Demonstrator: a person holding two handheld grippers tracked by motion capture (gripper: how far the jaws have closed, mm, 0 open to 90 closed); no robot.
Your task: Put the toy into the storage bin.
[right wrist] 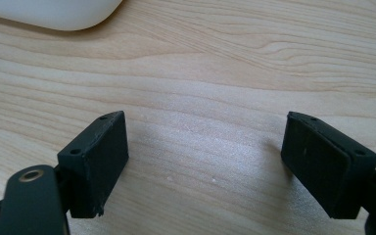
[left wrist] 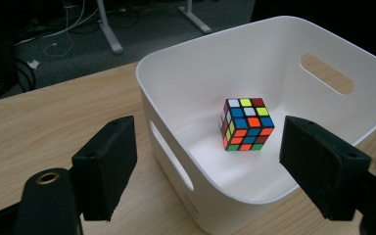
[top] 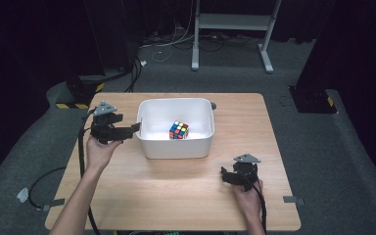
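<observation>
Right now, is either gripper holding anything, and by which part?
Nothing is held. The left gripper straddles the white bin's near wall, jaws open; the right gripper is open over bare table.

In your left gripper view, the white bin (left wrist: 210, 98) is cut off at the bottom and right edges. In your right gripper view, the frame's top edge leaves you just one rounded corner of it (right wrist: 54, 12).
</observation>
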